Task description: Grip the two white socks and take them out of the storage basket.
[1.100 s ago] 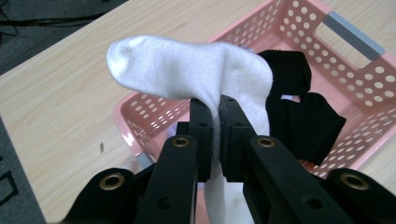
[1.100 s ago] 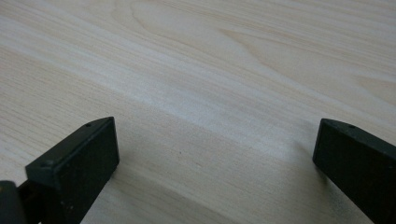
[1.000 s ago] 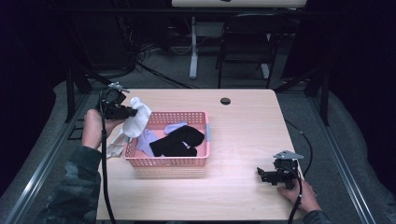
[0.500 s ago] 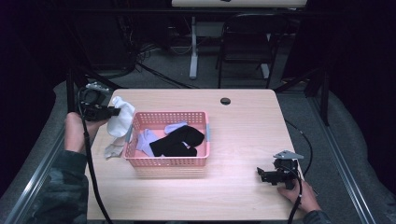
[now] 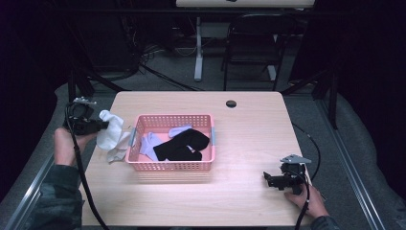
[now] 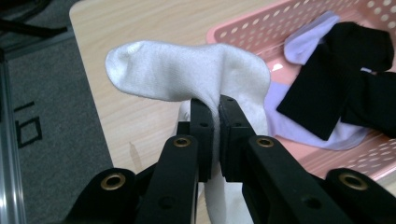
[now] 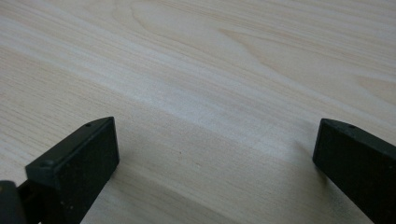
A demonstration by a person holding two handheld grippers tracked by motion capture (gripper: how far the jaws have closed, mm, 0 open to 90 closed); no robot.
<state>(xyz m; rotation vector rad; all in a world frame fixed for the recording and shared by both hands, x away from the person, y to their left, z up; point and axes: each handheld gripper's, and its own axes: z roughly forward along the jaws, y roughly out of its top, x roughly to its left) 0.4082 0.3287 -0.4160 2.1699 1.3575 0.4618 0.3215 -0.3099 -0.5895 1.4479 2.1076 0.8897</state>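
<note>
A white sock (image 5: 111, 134) hangs from my left gripper (image 5: 102, 125) over the table's left edge, just left of the pink basket (image 5: 173, 164). In the left gripper view the jaws are shut on the white sock (image 6: 187, 74), which drapes over and below my left gripper (image 6: 216, 105). The basket (image 6: 261, 32) holds a black sock (image 5: 182, 145) and a pale lilac sock (image 5: 149, 143). My right gripper (image 5: 266, 178) rests low at the table's front right. In the right gripper view my right gripper (image 7: 215, 149) is open over bare wood.
A small dark round hole (image 5: 231, 103) sits near the table's far edge. The wooden table (image 5: 249, 134) has bare room between the basket and the right gripper. Chairs and stands are on the floor beyond the table.
My left gripper has carried the white sock leftward and down, away from the basket's left rim to the table's left edge. The right gripper has stayed put.
</note>
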